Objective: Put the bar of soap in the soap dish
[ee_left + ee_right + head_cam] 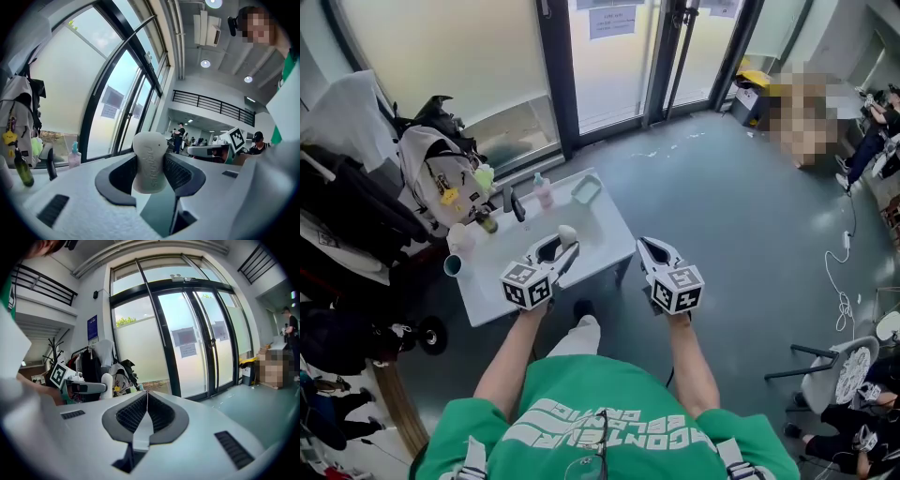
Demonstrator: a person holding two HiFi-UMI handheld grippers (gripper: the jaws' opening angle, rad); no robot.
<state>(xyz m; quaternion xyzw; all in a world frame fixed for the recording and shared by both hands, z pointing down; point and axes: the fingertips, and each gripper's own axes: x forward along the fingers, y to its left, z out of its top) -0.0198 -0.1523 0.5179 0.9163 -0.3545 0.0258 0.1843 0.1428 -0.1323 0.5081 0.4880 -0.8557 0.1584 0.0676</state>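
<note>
A white bar of soap [150, 161] stands upright between the jaws of my left gripper [151, 172], which is shut on it. From the head view the soap [567, 233] pokes out past the left gripper [560, 249], held above the middle of the white table [609, 246]. The pale green soap dish [586, 189] lies at the table's far edge, beyond the soap. My right gripper [651, 251] hovers off the table's right side, jaws shut with nothing between them [146, 401].
A pink pump bottle [543, 191], a dark faucet-like piece [516, 204], a green bottle [486, 222] and a cup [453, 265] stand along the table's left and back. A coat rack with bags [441, 169] crowds the left. Glass doors [609, 56] lie ahead.
</note>
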